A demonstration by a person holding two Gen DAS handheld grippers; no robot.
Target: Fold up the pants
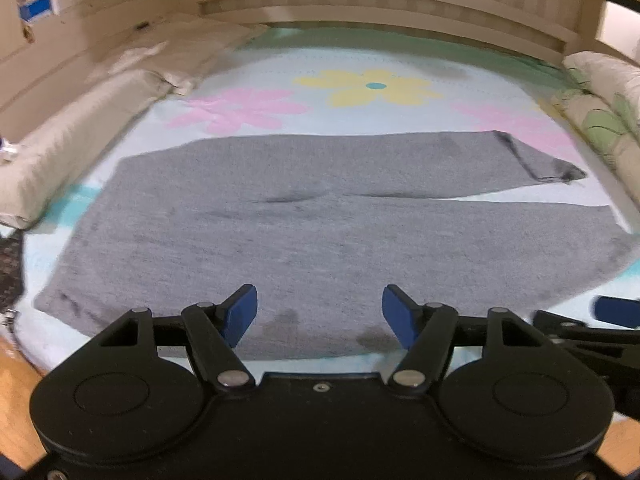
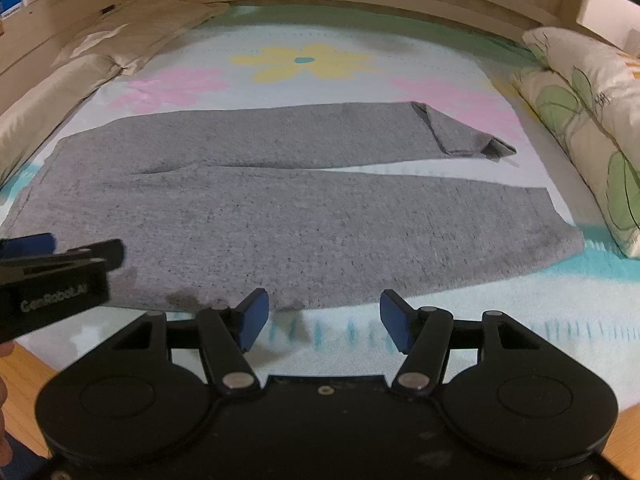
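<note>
Pants point(image 2: 224, 216) lie crosswise, legs rightward.

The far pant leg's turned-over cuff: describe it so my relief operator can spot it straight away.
Start at the bed cover with its big yellow and pink flowers, then find the grey pants spread flat across it, legs pointing right toward the leaf-print pillow. The cuff ends the far leg; unlike the near leg's flat hem, it is folded back on itself into a crumpled point.
</note>
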